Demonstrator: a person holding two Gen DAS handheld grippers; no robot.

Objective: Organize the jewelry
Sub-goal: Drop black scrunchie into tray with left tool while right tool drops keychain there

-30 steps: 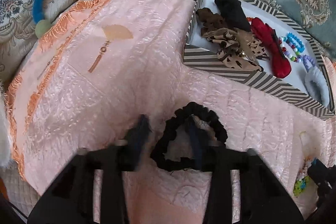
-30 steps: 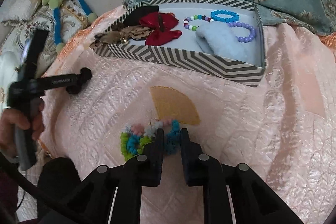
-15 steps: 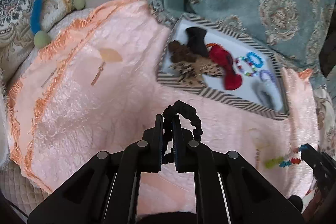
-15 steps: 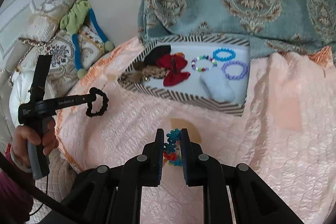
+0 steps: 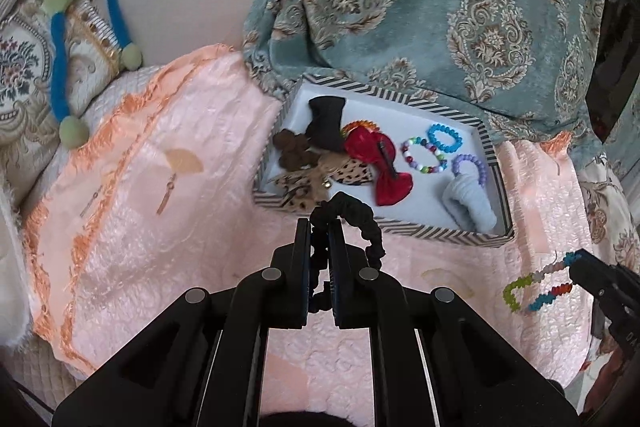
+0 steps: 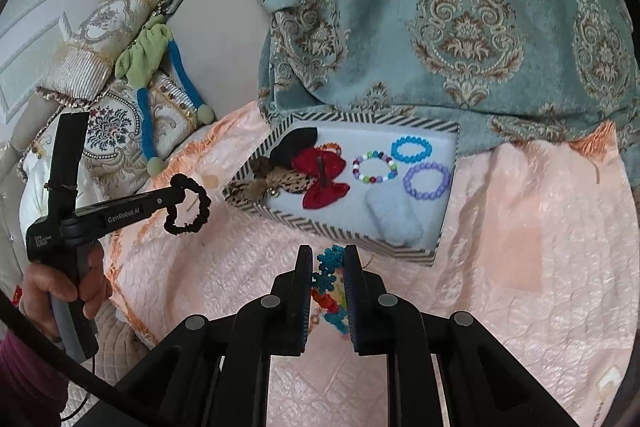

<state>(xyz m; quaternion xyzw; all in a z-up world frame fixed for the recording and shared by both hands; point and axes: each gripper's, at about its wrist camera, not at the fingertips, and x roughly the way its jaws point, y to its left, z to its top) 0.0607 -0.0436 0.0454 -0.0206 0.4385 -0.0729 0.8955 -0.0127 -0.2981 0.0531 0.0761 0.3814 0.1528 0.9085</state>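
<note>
Nearest the left wrist camera, the left gripper (image 5: 319,227) is clamped on a black scrunchie (image 5: 352,223), pinching one side of the loop flat between its fingers; the rest of the ring arcs up and off to the right, clear of the pink bedspread (image 5: 160,227). Seen from the right wrist camera the scrunchie hangs as an open ring off the gripper tip, its plane facing sideways. Close to the right wrist camera, the right gripper (image 6: 328,259) is shut on a bright beaded bracelet (image 6: 330,283), squeezed so that it runs lengthwise along the fingers, its blue end poking out past the tips toward the box. Just beyond both lies a striped box (image 5: 400,227) on the bedspread, holding bows and hair clips at its left and three bead bracelets with a pale blue fluffy piece at its right. Behind the box, a teal patterned blanket (image 6: 440,27) is heaped up
</note>
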